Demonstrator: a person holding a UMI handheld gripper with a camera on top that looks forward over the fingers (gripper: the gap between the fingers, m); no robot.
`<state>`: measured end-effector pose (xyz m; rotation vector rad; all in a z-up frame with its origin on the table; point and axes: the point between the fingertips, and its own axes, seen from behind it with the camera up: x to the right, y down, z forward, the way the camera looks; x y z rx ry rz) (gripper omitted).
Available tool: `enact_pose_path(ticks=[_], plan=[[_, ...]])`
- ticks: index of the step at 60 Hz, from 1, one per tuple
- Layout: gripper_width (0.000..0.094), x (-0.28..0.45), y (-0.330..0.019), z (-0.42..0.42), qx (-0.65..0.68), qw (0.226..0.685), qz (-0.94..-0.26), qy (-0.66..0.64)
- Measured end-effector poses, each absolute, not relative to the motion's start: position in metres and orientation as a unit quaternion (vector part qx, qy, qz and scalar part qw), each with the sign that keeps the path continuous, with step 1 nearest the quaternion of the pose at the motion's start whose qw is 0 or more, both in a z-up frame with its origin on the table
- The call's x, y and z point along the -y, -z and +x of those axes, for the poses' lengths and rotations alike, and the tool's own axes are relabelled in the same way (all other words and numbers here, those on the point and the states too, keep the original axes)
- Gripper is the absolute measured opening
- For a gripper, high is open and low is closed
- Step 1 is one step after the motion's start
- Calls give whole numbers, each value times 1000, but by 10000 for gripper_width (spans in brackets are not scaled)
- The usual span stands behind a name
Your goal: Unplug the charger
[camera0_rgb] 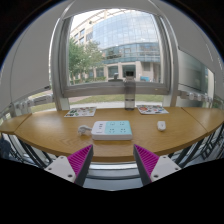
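My gripper [113, 162] is open and empty, with its magenta pads [82, 160] wide apart. It is well back from a curved wooden desk [60, 128] under a big window. On the desk, beyond the fingers, lies a flat pale teal rectangular thing [112, 129]. A small white object [162, 125] lies to its right and a small pale object [84, 130] to its left. I cannot tell which of these is the charger, and I see no cable or socket.
Two flat trays with coloured spots lie at the back of the desk, one on the left [80, 111] and one on the right [152, 109]. A tall pale object [129, 94] stands between them by the window. Dark frames [30, 152] stand under the desk.
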<state>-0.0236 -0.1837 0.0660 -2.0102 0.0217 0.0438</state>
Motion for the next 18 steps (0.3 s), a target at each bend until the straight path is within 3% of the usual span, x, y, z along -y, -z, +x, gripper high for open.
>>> enact_pose_path(ticks=[18], plan=[[797, 198, -84, -26, 4, 554, -832, -8]])
